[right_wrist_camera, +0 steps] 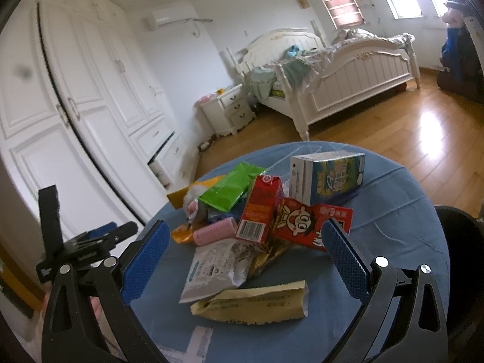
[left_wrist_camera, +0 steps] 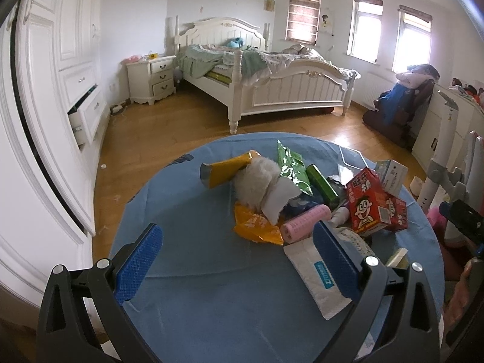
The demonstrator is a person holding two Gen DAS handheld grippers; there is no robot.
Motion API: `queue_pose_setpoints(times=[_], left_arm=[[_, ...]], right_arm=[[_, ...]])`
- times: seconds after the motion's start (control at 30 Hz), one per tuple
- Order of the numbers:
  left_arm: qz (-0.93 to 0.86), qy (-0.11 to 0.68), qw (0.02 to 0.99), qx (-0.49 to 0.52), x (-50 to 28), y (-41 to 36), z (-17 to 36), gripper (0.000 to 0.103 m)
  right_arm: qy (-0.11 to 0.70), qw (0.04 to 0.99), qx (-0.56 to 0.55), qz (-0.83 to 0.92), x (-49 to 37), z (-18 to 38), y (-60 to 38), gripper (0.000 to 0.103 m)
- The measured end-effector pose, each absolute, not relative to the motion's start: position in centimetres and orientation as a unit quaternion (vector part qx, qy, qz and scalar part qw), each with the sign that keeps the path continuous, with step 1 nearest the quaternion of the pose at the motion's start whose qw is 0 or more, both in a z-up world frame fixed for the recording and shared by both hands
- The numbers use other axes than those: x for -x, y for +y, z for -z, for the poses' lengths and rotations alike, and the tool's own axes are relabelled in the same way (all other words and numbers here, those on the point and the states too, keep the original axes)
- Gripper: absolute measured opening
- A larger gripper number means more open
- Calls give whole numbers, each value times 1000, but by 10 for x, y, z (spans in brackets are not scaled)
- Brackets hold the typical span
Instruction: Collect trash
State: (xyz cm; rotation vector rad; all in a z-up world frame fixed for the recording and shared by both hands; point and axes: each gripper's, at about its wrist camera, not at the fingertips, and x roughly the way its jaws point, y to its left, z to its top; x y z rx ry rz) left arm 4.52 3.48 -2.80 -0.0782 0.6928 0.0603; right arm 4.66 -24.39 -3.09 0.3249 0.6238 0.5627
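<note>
This was a home bedroom. An unmade white bed (left_wrist_camera: 266, 81), a nightstand (left_wrist_camera: 152, 78) and tall wardrobes (right_wrist_camera: 75, 96) lined the wooden floor (left_wrist_camera: 181, 127).

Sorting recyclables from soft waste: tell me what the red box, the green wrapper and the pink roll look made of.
Red box: printed cardboard carton, going by its sharp folded edges and barcode panel. Green wrapper: metallised plastic film, probably, since it is shiny and creased. Pink roll: a matte cylinder with a dotted texture and a hollow end; possibly rolled thin plastic or paper, but the look leaves it open.
</note>
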Motion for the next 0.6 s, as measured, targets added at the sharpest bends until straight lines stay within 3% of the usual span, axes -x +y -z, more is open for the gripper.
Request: queue_pose_setpoints(times=[0.6], left_arm=[[-31, 359, 932, 40, -67, 36, 39, 98]], right_arm=[[310, 897, -156, -273, -65, 36, -247, 99]])
